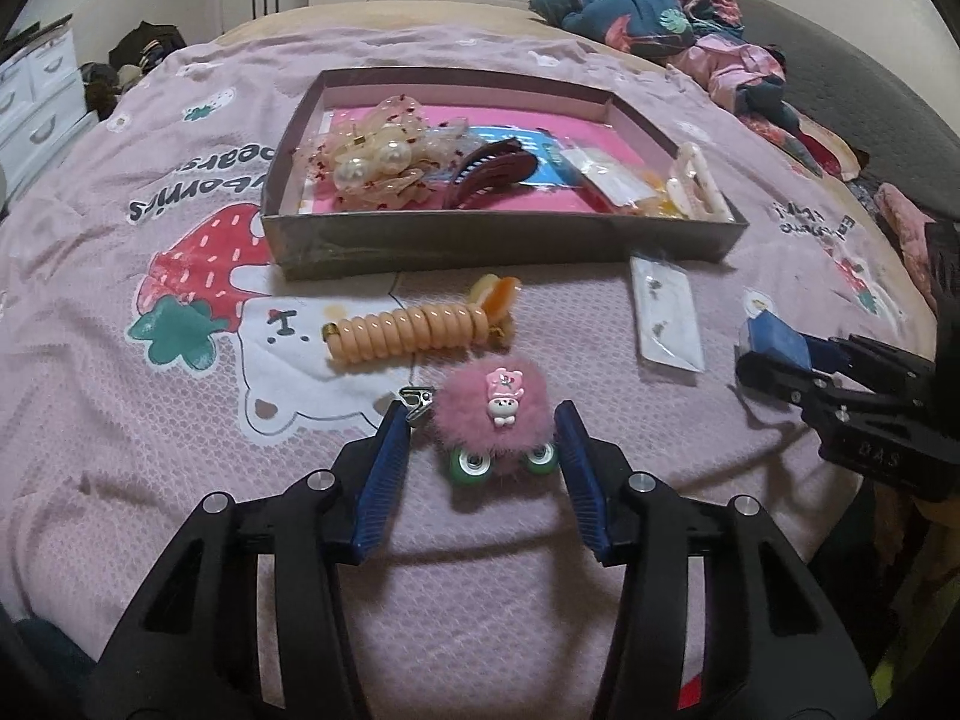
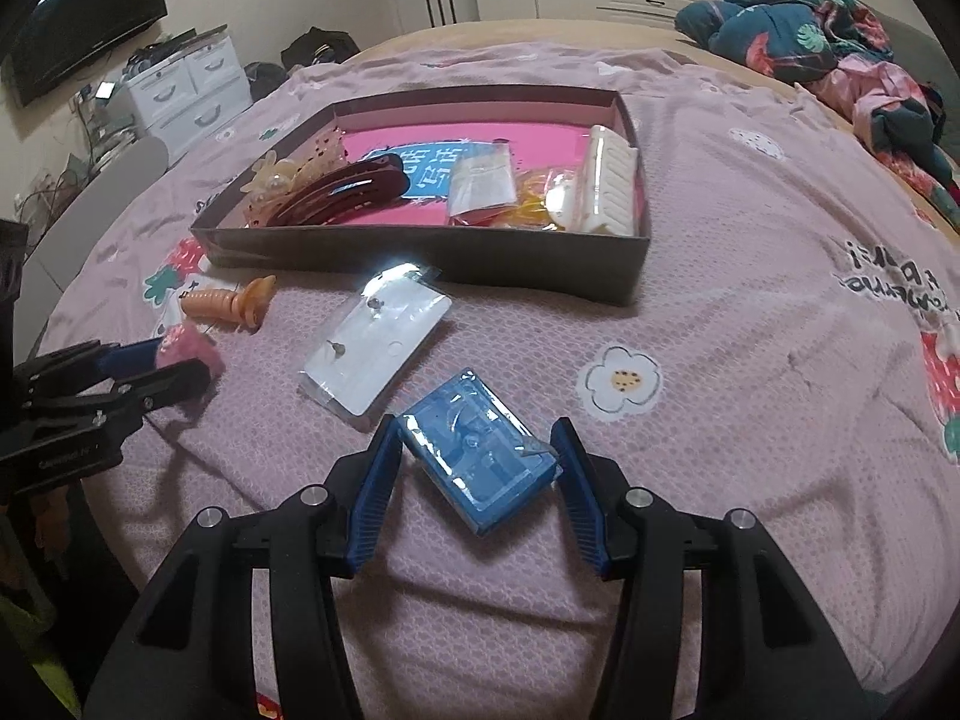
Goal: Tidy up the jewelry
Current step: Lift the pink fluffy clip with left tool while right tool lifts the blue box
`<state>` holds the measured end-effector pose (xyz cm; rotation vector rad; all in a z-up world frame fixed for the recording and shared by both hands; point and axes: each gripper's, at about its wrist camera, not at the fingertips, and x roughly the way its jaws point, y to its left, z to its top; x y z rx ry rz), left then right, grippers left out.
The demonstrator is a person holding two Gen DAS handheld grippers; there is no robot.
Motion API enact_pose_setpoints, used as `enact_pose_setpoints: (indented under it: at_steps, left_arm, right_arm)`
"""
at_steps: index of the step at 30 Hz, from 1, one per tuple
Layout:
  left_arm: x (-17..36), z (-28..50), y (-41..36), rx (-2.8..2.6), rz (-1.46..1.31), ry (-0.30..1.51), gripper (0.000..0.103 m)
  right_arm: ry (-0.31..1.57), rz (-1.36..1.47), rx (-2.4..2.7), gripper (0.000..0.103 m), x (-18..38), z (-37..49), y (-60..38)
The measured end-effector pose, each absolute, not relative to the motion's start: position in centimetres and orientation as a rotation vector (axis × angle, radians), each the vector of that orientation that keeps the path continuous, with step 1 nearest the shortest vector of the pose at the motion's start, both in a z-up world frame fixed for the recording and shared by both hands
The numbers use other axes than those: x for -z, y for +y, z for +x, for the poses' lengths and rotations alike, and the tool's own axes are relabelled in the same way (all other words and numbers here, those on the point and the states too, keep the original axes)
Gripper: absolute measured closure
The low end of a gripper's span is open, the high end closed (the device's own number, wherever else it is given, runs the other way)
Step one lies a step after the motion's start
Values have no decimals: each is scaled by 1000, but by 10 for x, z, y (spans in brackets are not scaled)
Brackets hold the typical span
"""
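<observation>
**Both grippers positioned around loose items in front of the jewelry box**

The pink pom-pom hair clip (image 1: 491, 414), fitted with a small cartoon charm and two green wheel-like beads, lay on the bedspread (image 1: 180, 480) in front of the box (image 1: 504, 240). The left gripper (image 1: 480, 420) bracketed it with the jaws spread; the blue pads stood just beside the fluff on either side and were not clamped on it. A metal clip end showed at the left pad.

The blue packet (image 2: 480, 456) lay tilted on the bedspread between the fingers of the right gripper (image 2: 477, 441). The jaws were spread; whether the pads touched the packet corners could not be determined.

Beyond the pom-pom lay a peach spiral hair tie (image 1: 414, 330), and a clear earring card (image 2: 375, 348) lay between the blue packet and the box wall.

The box held a pearl-and-mesh bow (image 1: 372, 156), a dark red hair claw (image 1: 492, 171), a small clear bag (image 2: 483, 183), and a white claw clip (image 2: 609, 183) on a pink liner.

Bundled floral bedding (image 2: 810, 18) sat at the far right of the bed
</observation>
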<state>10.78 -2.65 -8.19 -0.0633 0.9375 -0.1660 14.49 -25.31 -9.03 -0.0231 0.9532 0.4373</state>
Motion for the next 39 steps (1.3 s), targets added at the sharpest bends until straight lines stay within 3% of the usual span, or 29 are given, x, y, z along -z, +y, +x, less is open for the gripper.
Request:
enact_pose_setpoints:
  at_steps: [14,39]
  left_arm:
    - [62,85,-38,214,-49,901,62]
    - [7,70,22,106,-166,746,62]
  right_arm:
    - [903,-15,-447,53,64,114,-259]
    - [786,3,-578,53,-2,111,-215]
